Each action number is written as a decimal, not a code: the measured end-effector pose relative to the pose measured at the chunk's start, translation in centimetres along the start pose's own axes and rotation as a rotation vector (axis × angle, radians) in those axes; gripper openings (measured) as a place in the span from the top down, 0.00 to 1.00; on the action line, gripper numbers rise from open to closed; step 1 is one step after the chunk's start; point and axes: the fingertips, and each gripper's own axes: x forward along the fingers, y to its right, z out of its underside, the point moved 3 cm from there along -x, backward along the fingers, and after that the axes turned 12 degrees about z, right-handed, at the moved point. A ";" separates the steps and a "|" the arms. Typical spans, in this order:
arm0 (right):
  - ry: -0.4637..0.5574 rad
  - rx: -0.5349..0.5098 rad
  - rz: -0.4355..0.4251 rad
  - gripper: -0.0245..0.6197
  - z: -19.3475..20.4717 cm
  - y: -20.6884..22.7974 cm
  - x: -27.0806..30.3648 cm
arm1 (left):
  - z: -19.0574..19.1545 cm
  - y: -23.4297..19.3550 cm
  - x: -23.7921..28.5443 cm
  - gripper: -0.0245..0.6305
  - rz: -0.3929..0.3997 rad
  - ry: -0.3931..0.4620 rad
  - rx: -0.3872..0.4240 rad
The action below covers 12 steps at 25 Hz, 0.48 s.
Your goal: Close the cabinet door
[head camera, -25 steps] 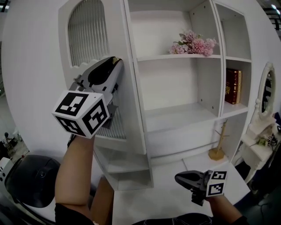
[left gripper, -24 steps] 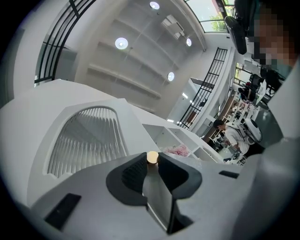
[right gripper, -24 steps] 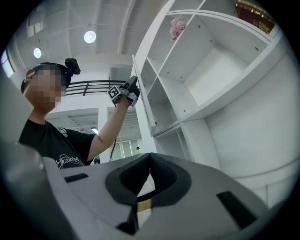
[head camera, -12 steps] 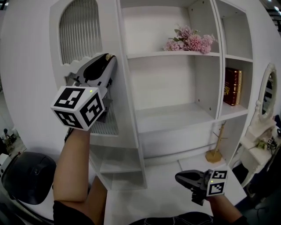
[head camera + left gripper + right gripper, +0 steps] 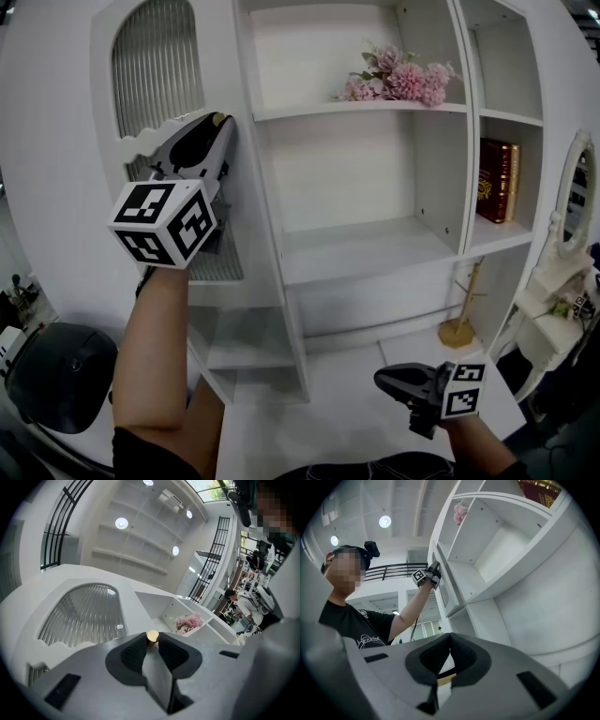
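Observation:
The white cabinet door (image 5: 98, 178) with an arched ribbed pane (image 5: 155, 66) stands swung open at the left of the white cabinet (image 5: 361, 248). My left gripper (image 5: 219, 122) is raised to the door's edge and shut on its small brass knob (image 5: 153, 636), which sits between the fingertips (image 5: 138, 645). The right gripper view shows that same gripper (image 5: 426, 577) on the door from the side. My right gripper (image 5: 382, 380) hangs low at the bottom right over the white counter (image 5: 319, 422), shut with nothing in it.
On the open shelves are pink flowers (image 5: 394, 82) and a dark red book (image 5: 495, 183). A small wooden stand (image 5: 461, 314) sits on the counter at the right. An oval mirror (image 5: 572, 192) is at the far right, a black round object (image 5: 56, 375) at the lower left.
The left gripper and the door it holds have shifted left in the head view, and more of the shelf interior shows. The right gripper has barely shifted in the view.

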 end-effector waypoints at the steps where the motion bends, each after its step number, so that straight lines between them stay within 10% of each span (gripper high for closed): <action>1: 0.000 0.004 -0.002 0.96 0.1 0.2 -0.1 | 0.2 -0.1 0.2 0.84 -0.005 -0.005 0.001; 12: 0.001 0.042 -0.005 0.96 0.8 2.2 -0.7 | 2.2 -1.0 1.8 0.84 -0.075 -0.041 0.017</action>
